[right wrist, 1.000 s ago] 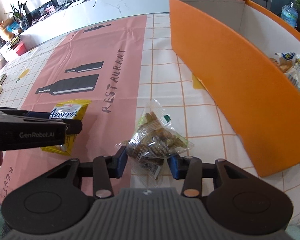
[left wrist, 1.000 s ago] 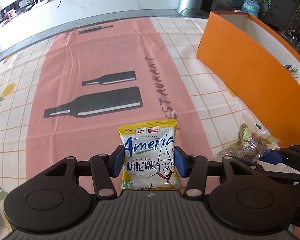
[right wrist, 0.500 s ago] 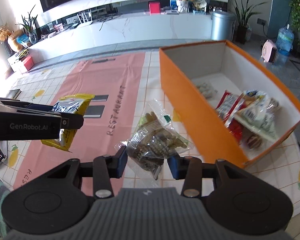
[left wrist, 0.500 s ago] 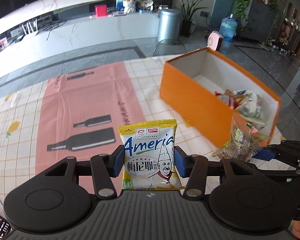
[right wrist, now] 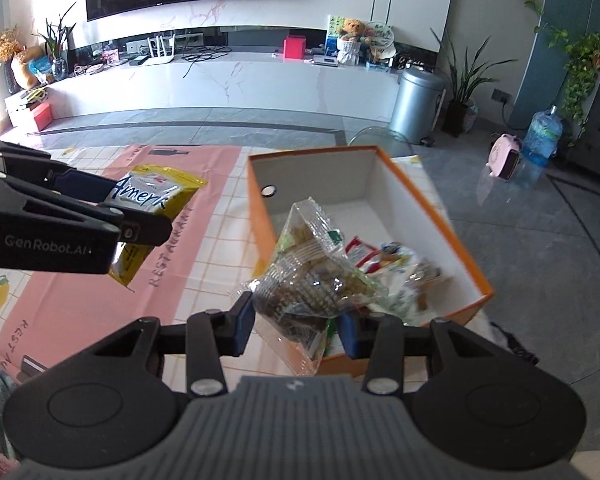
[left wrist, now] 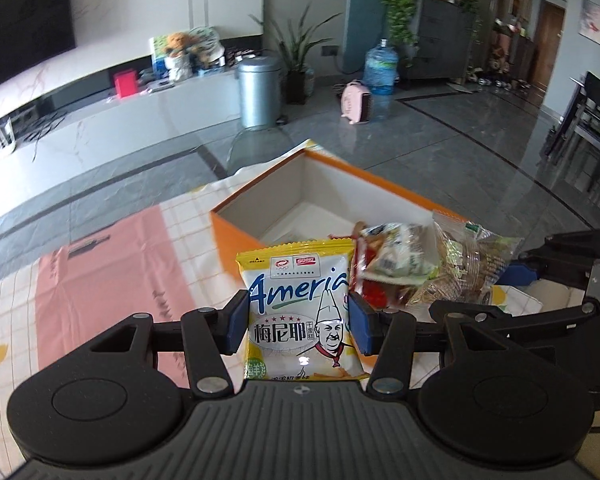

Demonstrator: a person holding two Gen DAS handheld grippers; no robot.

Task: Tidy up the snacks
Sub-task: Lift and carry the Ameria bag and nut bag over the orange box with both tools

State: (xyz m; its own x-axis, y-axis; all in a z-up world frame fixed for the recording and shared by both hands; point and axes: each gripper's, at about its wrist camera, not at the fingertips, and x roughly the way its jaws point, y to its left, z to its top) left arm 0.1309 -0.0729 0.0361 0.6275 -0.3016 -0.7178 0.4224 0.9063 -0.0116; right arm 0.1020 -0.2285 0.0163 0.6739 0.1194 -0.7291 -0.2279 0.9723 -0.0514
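Yellow-and-white snack packet (left wrist: 300,304), clear cookie bag (right wrist: 316,284), orange box (right wrist: 452,220), pink-and-checked tablecloth (right wrist: 204,248).

Two black hand-held grippers: left (left wrist: 298,320), right (right wrist: 296,322). One yellow foil snack packet (left wrist: 300,312). One clear plastic bag of brown snacks (right wrist: 312,292). One open orange cardboard box (right wrist: 260,216), holding several packets too jumbled to count.

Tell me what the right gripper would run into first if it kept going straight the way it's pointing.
Probably the snack packets already lying in the orange box. The right gripper, shut on the clear cookie bag, points over the box's near end; depth is uncertain.
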